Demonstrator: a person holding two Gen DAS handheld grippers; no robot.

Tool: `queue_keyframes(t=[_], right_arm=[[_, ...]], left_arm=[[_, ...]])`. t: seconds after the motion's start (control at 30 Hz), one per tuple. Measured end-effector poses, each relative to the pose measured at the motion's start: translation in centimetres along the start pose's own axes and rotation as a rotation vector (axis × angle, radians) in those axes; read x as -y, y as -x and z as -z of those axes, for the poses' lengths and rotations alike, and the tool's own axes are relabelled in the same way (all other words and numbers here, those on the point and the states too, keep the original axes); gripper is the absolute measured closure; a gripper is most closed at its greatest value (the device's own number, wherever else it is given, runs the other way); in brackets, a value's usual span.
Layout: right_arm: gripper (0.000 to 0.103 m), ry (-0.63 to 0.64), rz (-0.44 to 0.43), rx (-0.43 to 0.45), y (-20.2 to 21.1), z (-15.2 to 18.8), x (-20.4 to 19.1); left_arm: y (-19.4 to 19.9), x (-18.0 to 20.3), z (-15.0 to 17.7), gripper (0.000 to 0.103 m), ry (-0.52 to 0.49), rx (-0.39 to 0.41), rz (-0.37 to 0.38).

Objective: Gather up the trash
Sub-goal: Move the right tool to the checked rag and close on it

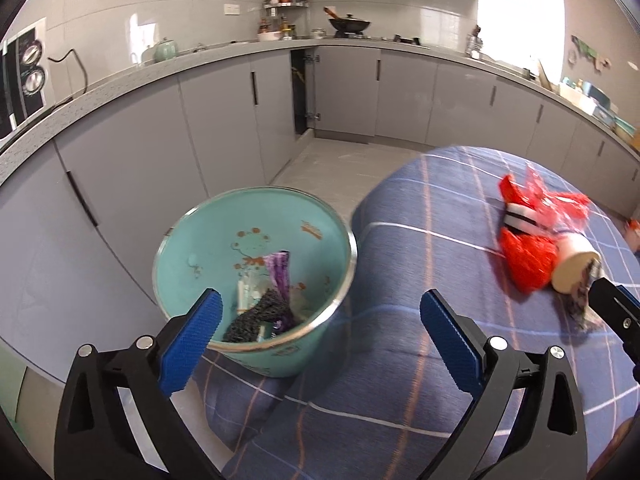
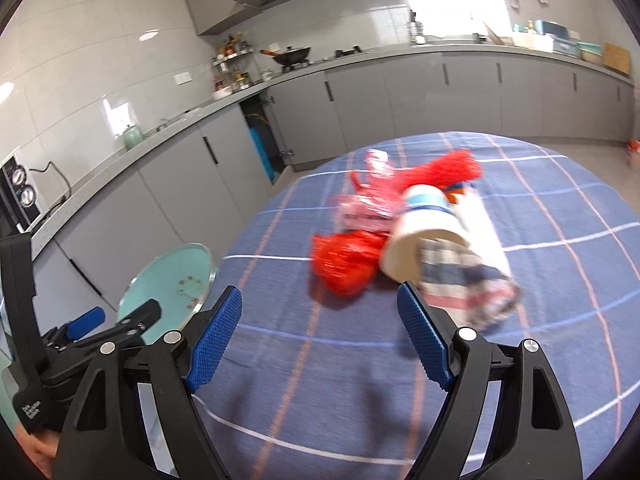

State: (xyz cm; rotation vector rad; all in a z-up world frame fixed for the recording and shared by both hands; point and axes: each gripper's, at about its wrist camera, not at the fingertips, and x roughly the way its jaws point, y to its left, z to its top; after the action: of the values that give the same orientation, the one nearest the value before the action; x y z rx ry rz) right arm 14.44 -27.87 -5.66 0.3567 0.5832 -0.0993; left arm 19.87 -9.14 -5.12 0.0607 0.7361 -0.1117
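A teal trash bin [image 1: 256,248] stands on the floor beside the table and holds several scraps, among them a purple wrapper [image 1: 280,276] and dark netting. My left gripper [image 1: 320,332] is open and empty above the bin's near rim. On the blue checked tablecloth [image 2: 400,360] lies a trash pile: red mesh [image 2: 348,260], clear red plastic [image 2: 372,196], a paper cup [image 2: 424,240] and a crumpled wrapper [image 2: 480,288]. My right gripper [image 2: 320,336] is open and empty, just short of the pile. The pile also shows in the left wrist view [image 1: 536,240].
Grey kitchen cabinets [image 1: 200,120] and a countertop run around the room, with one cabinet door open [image 1: 304,92]. The bin [image 2: 168,284] sits close to the table's left edge. My left gripper [image 2: 80,344] shows at the lower left of the right wrist view.
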Motion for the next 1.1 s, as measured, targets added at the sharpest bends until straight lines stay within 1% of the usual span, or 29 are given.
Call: queue_keyframes(t=[0.23,0.43,0.6,0.7,0.8,0.87,0.97,1.0,1.03,1.07,1.1], right_arm=[[0.024,-0.076,0.088,-0.001,1.6,1.1,4.6],[0.025,-0.115,0.138,-0.013,1.8,1.4,7.4],[0.026,-0.118,0.155,-0.023,1.1,1.0,8.0],[0.026,-0.126,0.146,-0.04,0.2,0.3,8.3],[0.026,-0.102,0.178,-0.073,-1.4,-0.4,8.2],[0.026,-0.106,0.168,-0.097,-2.5,-0.7,8.3],[0.036,-0.1,0.162,-0.125,-3.6,-0.7,8.3],[0.045,-0.097,0.158,-0.132,-3.8,-0.6,8.2],[0.052,-0.093,0.153,-0.141,-4.1,-0.4,8.2],[0.062,-0.095,0.14,-0.15,-4.2,-0.4,8.3],[0.065,-0.098,0.127,-0.152,-4.1,-0.4,8.2]], left_arm=[[0.1,2.8,1.0,0.006,-0.048,-0.017,0.057],[0.0,4.9,1.9,0.006,-0.093,-0.032,0.094],[-0.3,5.9,2.2,0.006,-0.121,-0.042,0.11],[-0.5,6.1,2.1,0.006,-0.122,-0.045,0.122],[-0.5,6.3,1.9,0.006,-0.122,-0.044,0.137],[-0.5,6.6,1.8,0.006,-0.129,-0.038,0.141],[-0.6,6.8,1.5,0.006,-0.135,-0.028,0.146],[-0.6,6.9,1.4,0.006,-0.136,-0.025,0.149],[-0.6,7.1,1.2,0.006,-0.135,-0.023,0.153],[-0.7,7.2,1.0,0.006,-0.133,-0.023,0.158],[-0.8,7.3,1.0,0.006,-0.132,-0.023,0.161]])
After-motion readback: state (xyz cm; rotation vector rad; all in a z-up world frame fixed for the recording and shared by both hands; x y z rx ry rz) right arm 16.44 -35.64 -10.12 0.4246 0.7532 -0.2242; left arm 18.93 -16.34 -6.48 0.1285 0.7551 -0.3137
